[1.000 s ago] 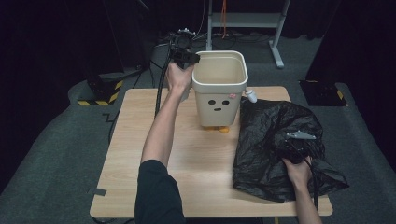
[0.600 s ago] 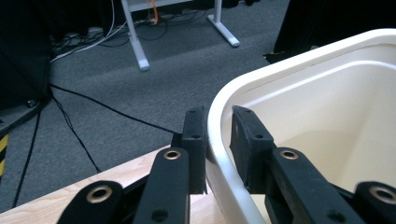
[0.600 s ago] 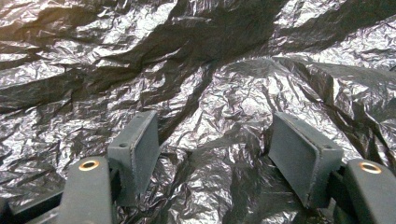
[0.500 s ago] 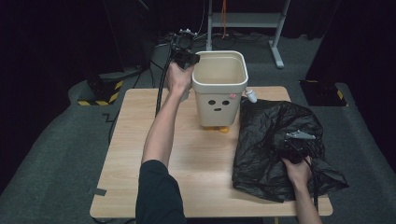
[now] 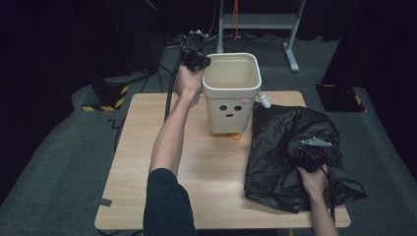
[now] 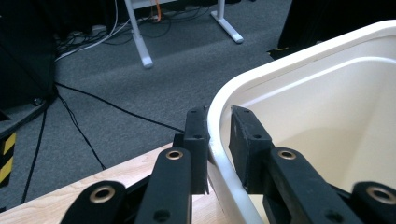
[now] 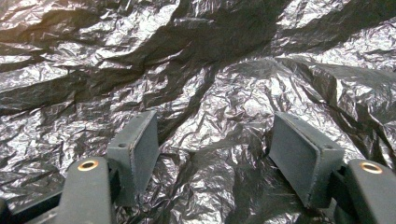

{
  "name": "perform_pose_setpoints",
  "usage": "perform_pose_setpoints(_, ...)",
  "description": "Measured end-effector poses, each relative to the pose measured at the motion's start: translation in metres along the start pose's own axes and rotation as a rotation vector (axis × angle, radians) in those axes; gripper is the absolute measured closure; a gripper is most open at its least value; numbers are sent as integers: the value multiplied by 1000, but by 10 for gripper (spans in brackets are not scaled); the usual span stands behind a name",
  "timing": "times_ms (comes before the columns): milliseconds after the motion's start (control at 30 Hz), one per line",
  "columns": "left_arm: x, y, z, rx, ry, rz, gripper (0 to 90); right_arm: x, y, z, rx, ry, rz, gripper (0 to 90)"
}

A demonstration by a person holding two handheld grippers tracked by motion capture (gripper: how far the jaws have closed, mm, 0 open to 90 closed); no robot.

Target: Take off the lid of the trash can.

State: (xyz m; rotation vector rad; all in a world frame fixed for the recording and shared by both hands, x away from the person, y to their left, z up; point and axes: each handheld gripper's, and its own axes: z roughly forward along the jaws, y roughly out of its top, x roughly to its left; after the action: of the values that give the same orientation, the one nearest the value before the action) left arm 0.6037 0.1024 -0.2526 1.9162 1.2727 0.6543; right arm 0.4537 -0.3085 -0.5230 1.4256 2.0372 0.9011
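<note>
The left gripper (image 6: pixel 218 140) had just been closing and pinched the bin's (image 5: pixel 231 93) far-left rim, steadying it, while the right gripper (image 7: pixel 215 154) hung spread over the black bag (image 5: pixel 290 152) and would next need to pinch it.

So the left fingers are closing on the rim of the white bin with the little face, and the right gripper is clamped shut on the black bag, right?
Not quite. The right gripper hangs over the black bag with its fingers spread apart, as the right gripper view shows. The rest holds: the left gripper has just been closing on the rim of the white bin.
</note>
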Motion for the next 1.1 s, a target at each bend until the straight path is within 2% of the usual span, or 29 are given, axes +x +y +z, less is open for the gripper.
perform_pose_setpoints(300, -2, 5, -3, -2, 7, -8, 775, 0, 0, 0, 0, 1, 0, 325)
perform_pose_setpoints(867, -6, 21, -18, -8, 42, 23, 779, 1, 0, 0, 1, 2, 2, 324)
perform_pose_setpoints(1100, -8, 25, -23, -21, 41, 24, 781, 1, 0, 0, 1, 3, 1, 324)
